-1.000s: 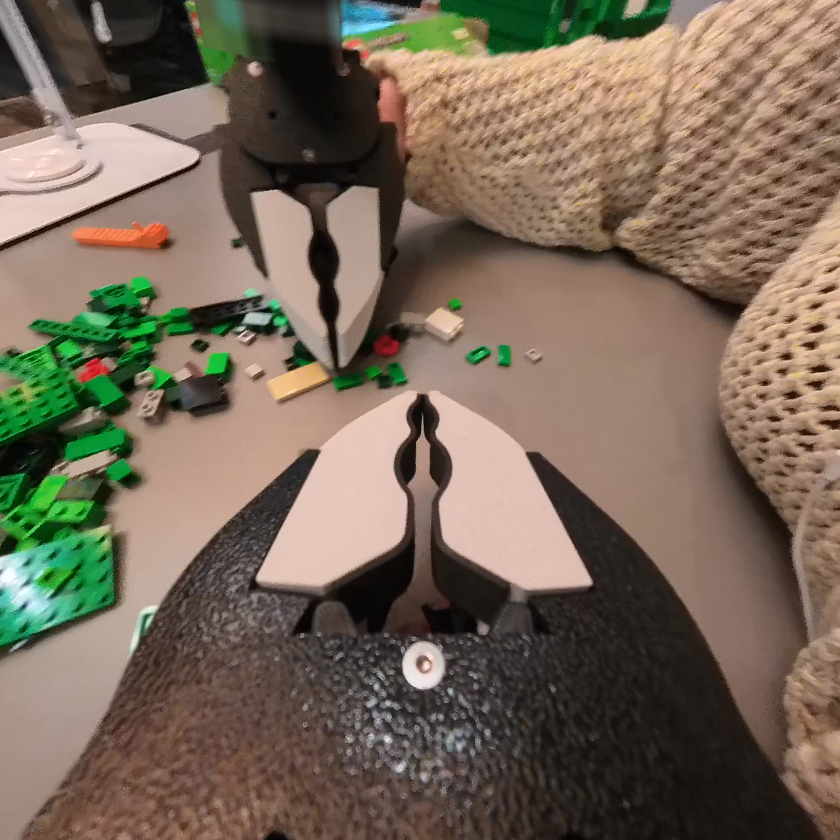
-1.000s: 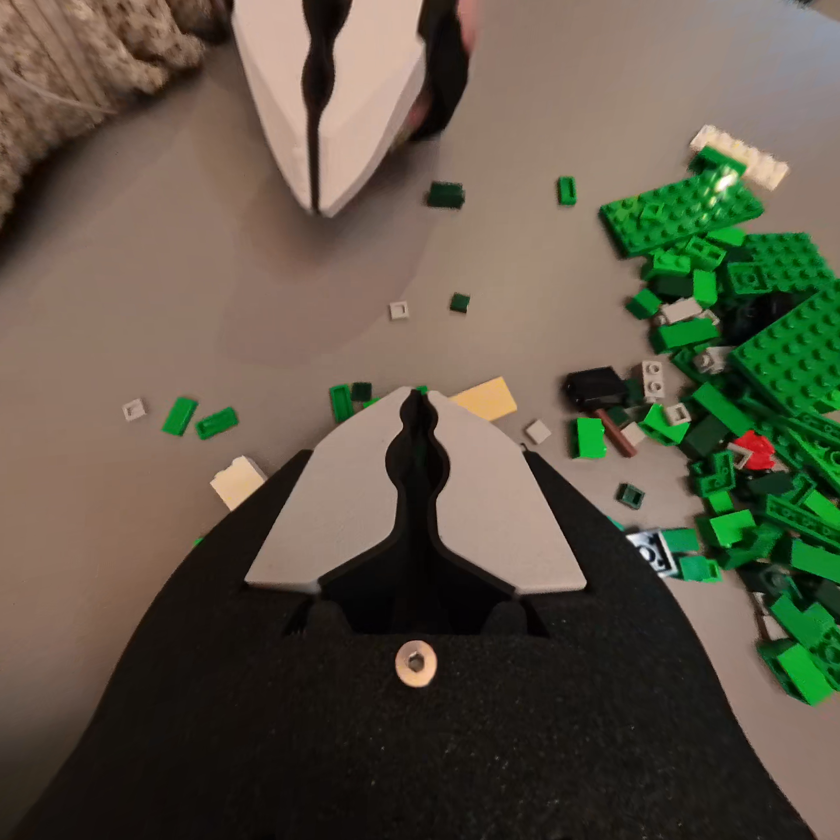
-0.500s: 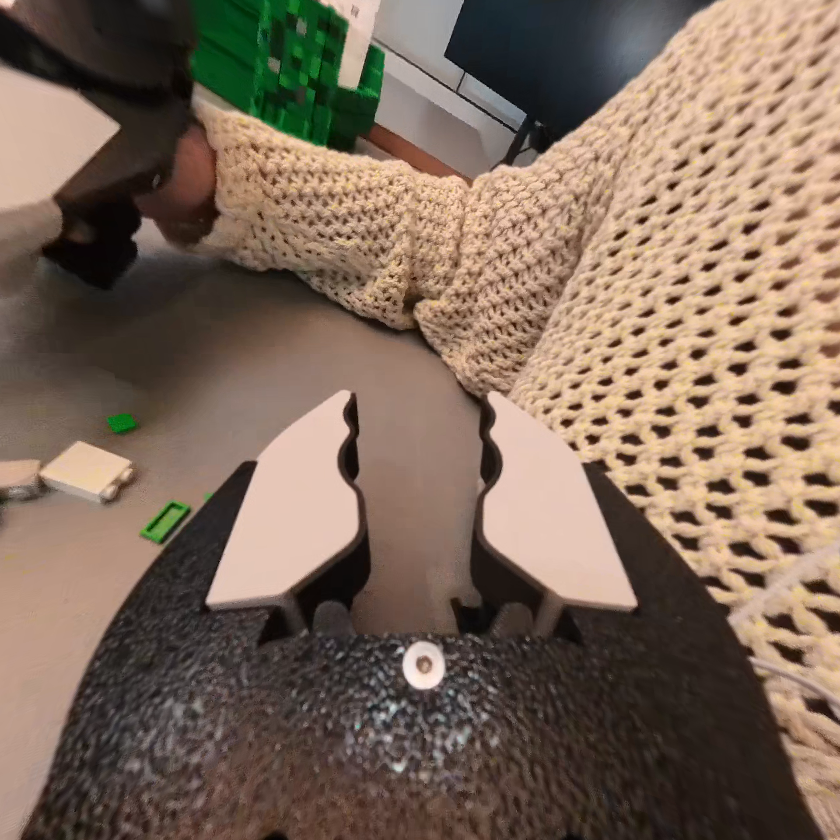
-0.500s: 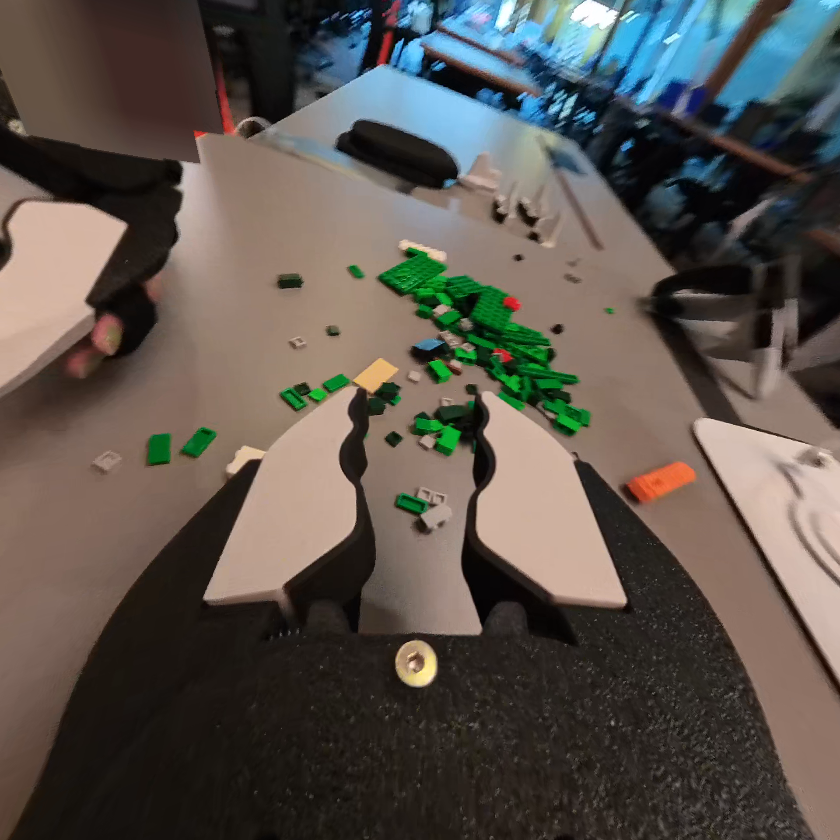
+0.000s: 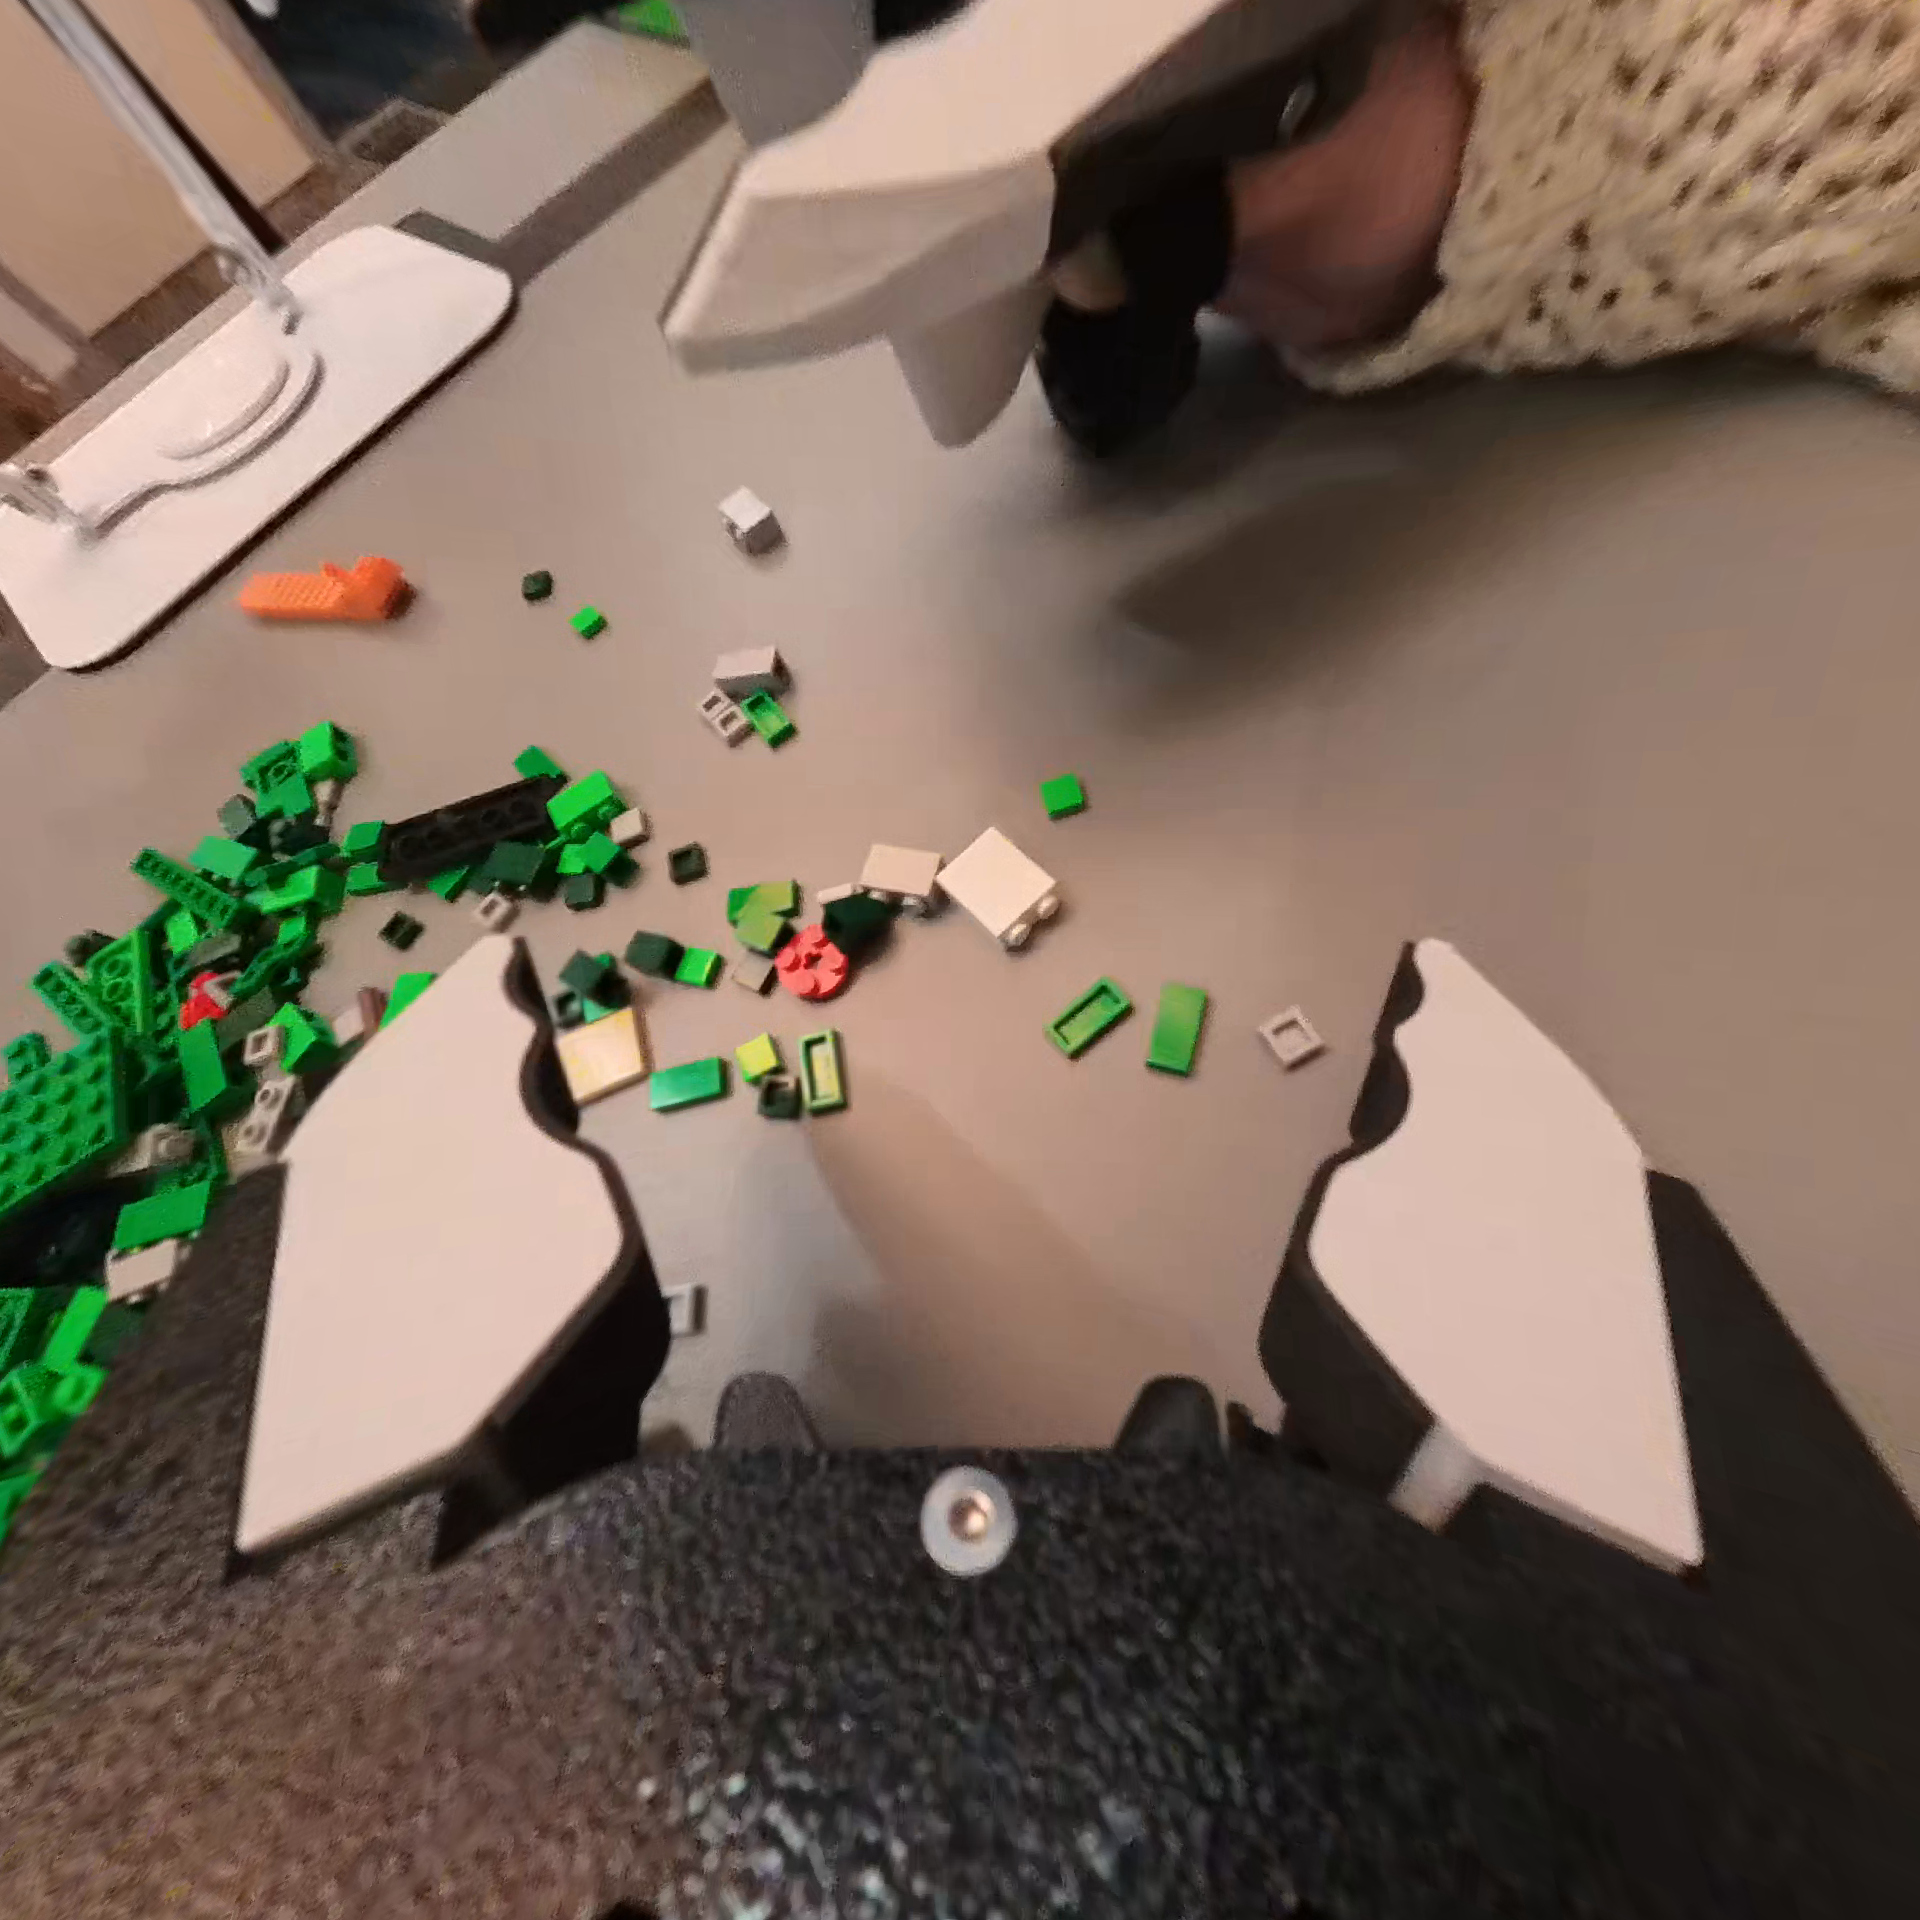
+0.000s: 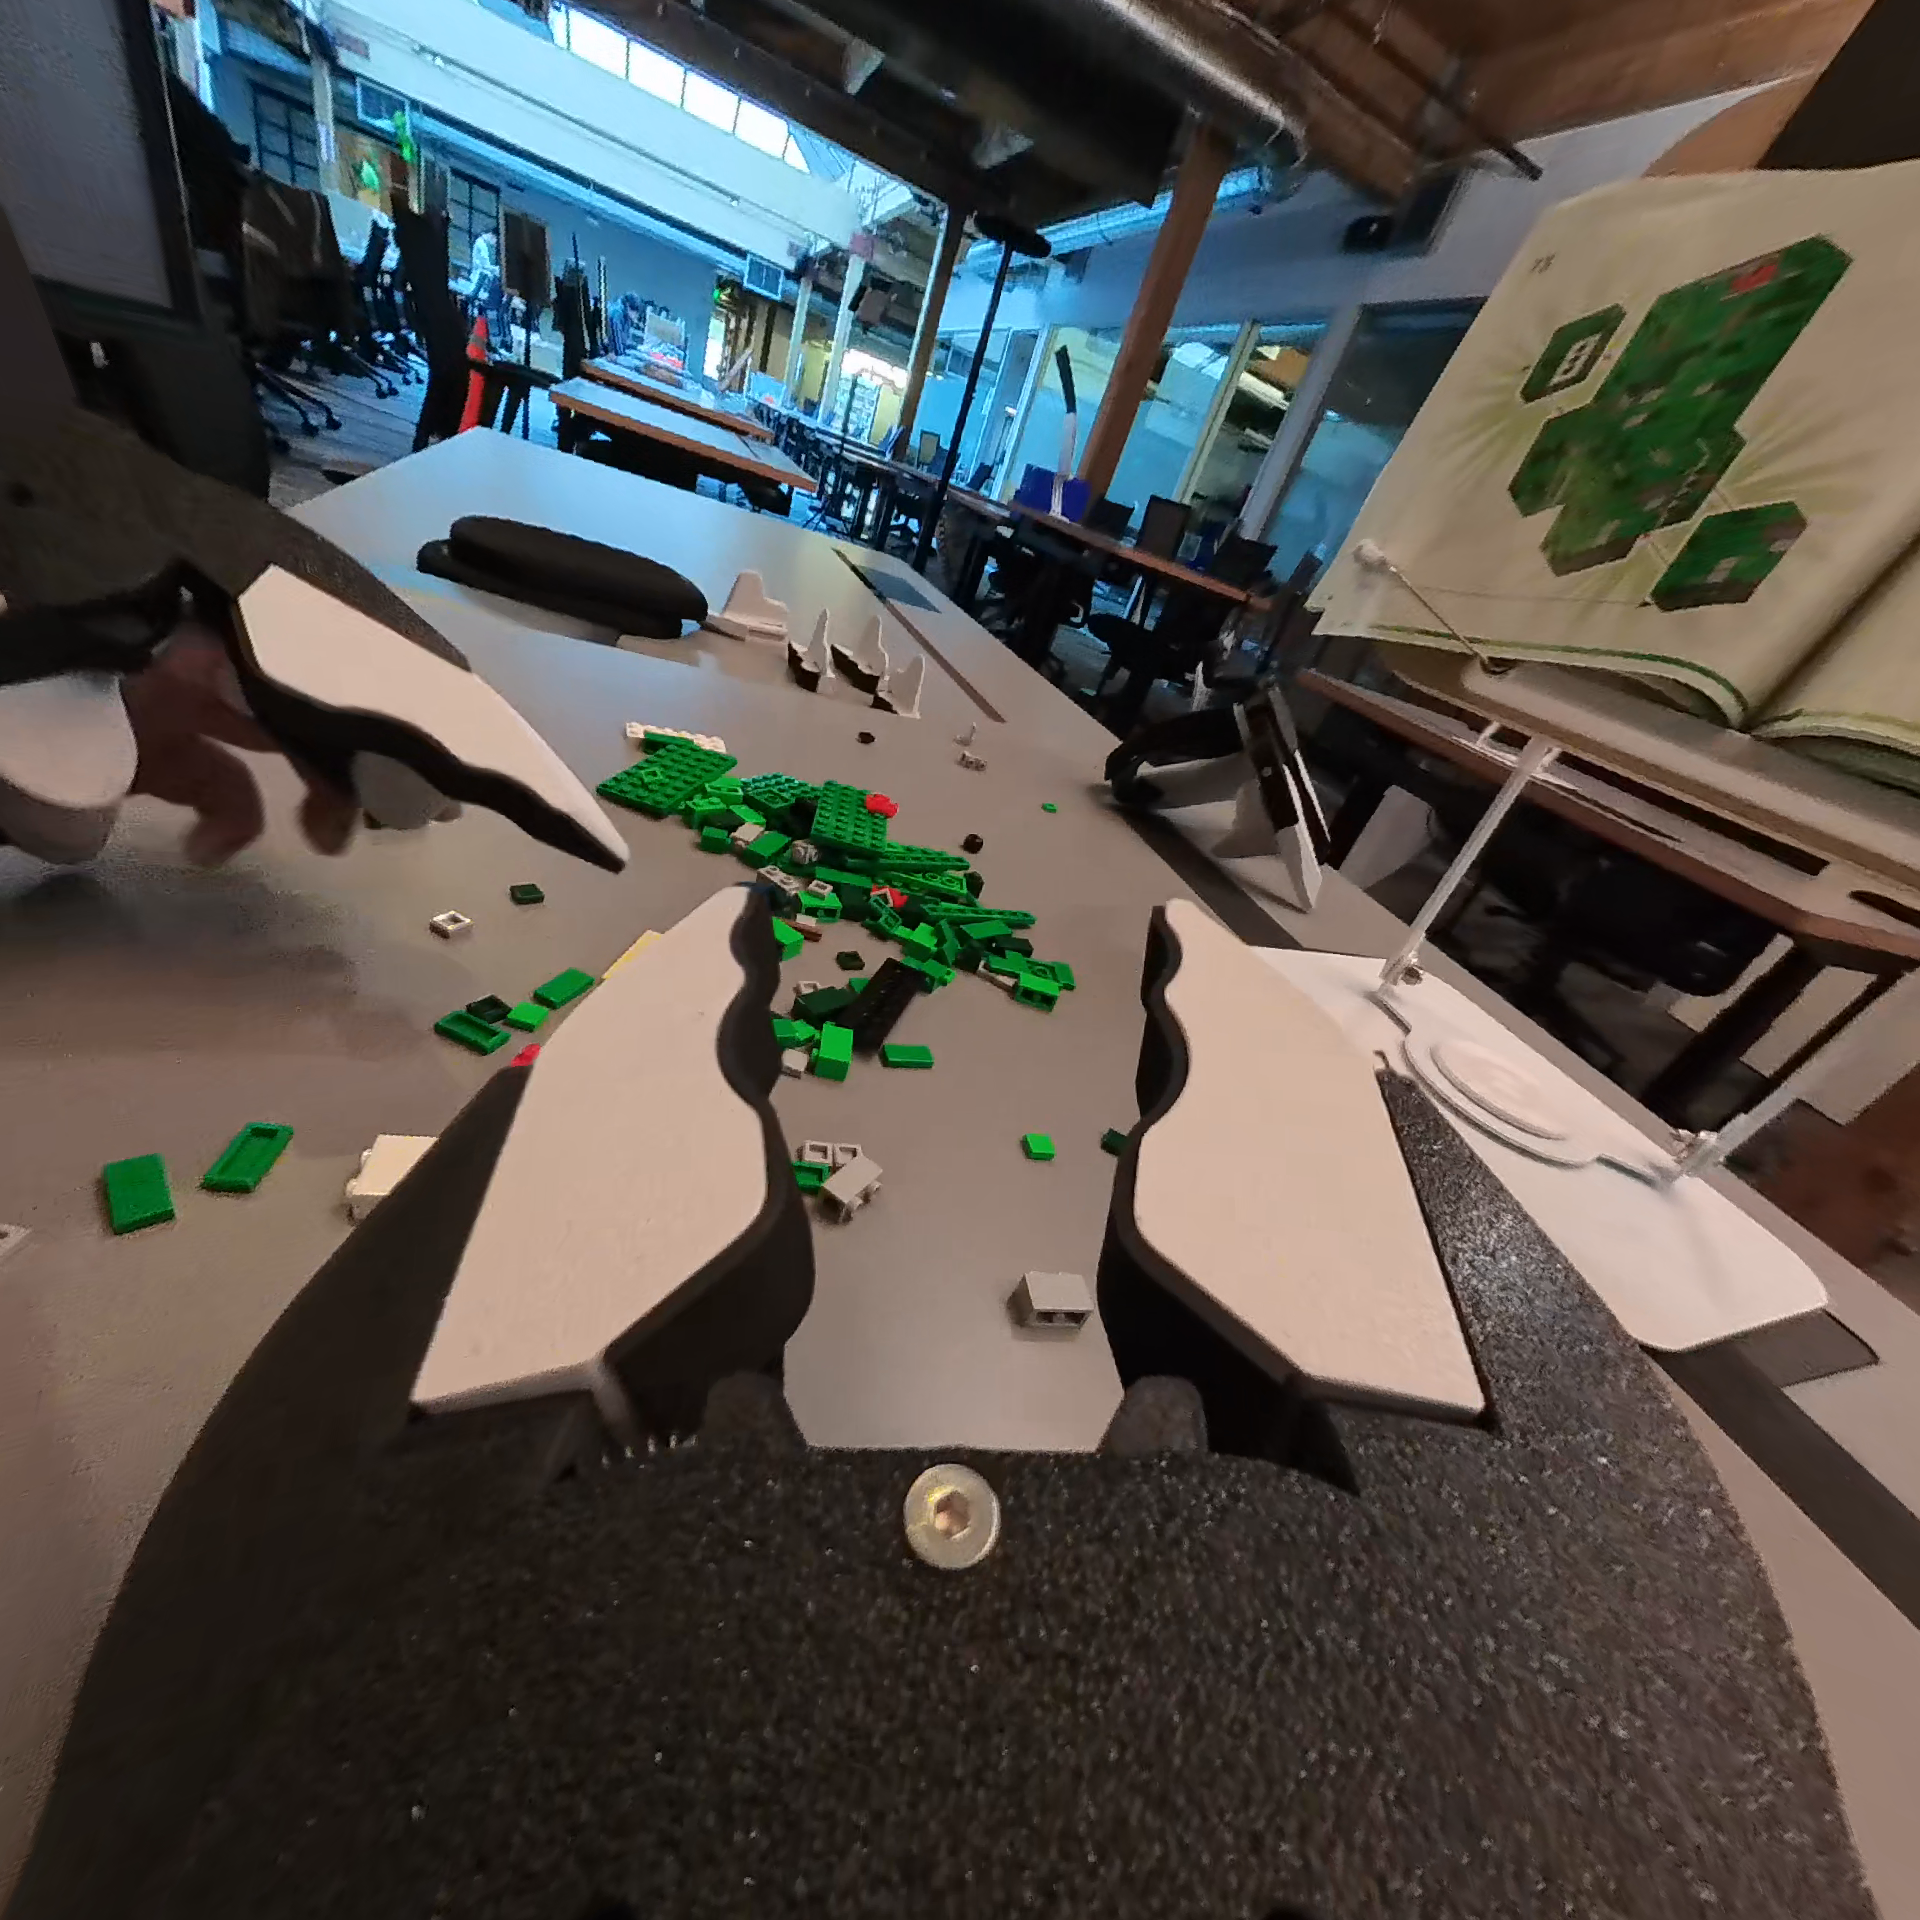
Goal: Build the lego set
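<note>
- In the left wrist view, the left gripper (image 5: 961,961) is held over the grey desk (image 5: 1507,779) with its two fingers spread wide apart and nothing between them.
- Small loose pieces are scattered on the desk just beyond the fingertips: a red round piece (image 5: 814,964), a tan tile (image 5: 601,1057), a white brick (image 5: 1000,890) and two green tiles (image 5: 1088,1018), none of them touched.
- The main heap of green lego pieces (image 5: 156,987) is spread toward the left edge of this view, with a black plate (image 5: 468,828) at its far side.
- An orange brick separator (image 5: 322,592) lies apart, farther back, near a white stand base (image 5: 239,416).
- The right gripper (image 5: 883,208) is seen blurred at the top, held by a hand (image 5: 1340,239) in a knitted cream sleeve (image 5: 1683,187).
- In the right wrist view, the right gripper (image 6: 956,914) is held low over the desk (image 6: 208,987), its fingers parted and empty.
- The heap of green lego pieces (image 6: 862,852) lies ahead of it, near the middle of the desk.
- A grey brick (image 6: 1051,1299) rests between the fingers' bases without being touched.
- The left gripper (image 6: 312,748) is seen at the left with its fingers wide apart.
- An open instruction booklet (image 6: 1683,447) is propped on a stand (image 6: 1538,1143) at the right edge of the desk.
</note>
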The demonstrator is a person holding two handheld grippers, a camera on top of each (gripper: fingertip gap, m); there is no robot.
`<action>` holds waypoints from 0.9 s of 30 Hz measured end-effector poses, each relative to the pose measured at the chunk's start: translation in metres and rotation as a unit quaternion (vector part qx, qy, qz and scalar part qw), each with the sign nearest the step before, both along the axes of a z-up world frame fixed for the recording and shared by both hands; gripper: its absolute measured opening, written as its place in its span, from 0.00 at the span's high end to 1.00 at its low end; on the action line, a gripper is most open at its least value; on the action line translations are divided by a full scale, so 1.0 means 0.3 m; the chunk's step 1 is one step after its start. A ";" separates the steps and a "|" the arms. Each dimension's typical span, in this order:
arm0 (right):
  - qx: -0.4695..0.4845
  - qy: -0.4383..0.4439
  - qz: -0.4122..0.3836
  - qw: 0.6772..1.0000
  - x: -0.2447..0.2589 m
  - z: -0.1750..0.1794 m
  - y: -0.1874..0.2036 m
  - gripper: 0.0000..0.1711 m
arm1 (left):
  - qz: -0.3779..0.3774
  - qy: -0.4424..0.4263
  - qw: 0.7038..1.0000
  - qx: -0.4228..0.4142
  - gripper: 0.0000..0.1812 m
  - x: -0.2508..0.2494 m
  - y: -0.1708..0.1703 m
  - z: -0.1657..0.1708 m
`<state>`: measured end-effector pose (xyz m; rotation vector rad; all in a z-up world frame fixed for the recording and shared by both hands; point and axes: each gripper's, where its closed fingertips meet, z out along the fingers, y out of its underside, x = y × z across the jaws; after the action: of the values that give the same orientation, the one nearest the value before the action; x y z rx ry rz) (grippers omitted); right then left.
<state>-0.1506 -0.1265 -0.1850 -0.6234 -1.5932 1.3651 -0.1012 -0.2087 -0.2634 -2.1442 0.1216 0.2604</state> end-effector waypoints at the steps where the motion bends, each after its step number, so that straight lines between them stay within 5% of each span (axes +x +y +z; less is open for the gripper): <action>1: -0.001 0.002 -0.002 1.000 -0.001 0.002 0.003 0.61 | 0.008 0.007 1.000 -0.008 0.19 -0.012 0.006 -0.011; 6: -0.018 0.012 0.008 1.000 0.010 0.016 0.008 0.62 | 0.070 -0.028 0.997 0.030 0.19 -0.102 0.050 0.020; 13: -0.049 0.015 0.013 0.999 0.019 0.031 0.023 0.65 | 0.115 0.009 0.993 -0.028 0.19 -0.195 0.063 -0.032; 21: -0.050 0.018 -0.005 0.999 0.014 0.035 0.037 0.66 | 0.213 0.050 0.975 -0.023 0.19 -0.440 -0.019 -0.010; 24: -0.050 0.039 -0.063 0.996 0.005 0.055 0.092 0.66 | 0.217 0.049 0.974 -0.030 0.21 -0.476 -0.053 0.003; 27: -0.046 0.042 -0.179 0.982 -0.008 0.055 0.206 0.72 | 0.156 0.036 0.987 0.023 0.34 -0.357 -0.023 0.068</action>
<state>-0.1532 -0.0648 -0.1687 -0.8509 -1.2822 1.1811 -0.2082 -0.2155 -0.2432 -2.1037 -0.1779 0.5178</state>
